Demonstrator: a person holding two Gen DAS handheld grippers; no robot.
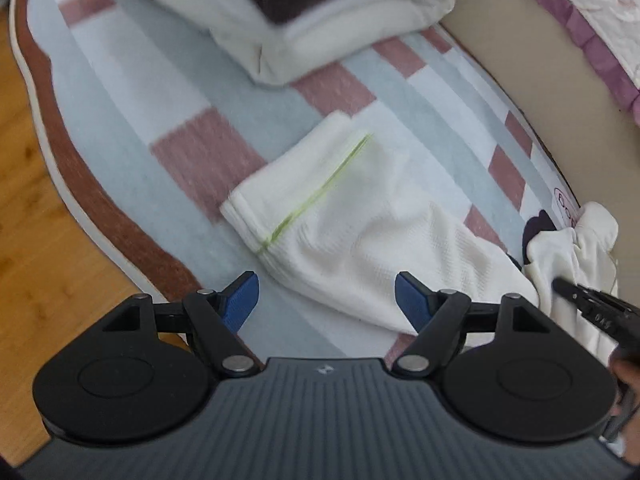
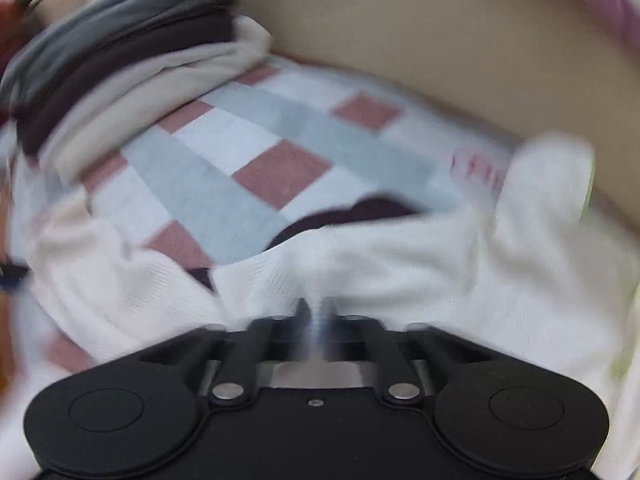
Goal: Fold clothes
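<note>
Your left gripper point(image 1: 326, 300) hangs with its blue pads wide apart and empty, just above the white garment point(image 1: 348, 208) lying on the checked mat point(image 1: 120, 128). Your right gripper point(image 2: 316, 316) is pinched onto the same cloth's bunched end. A folded stack point(image 1: 312, 12) sits at the mat's far side.

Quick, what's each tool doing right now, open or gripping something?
Left tool: open, holding nothing.
Right tool: closed, pinching the white garment.
</note>
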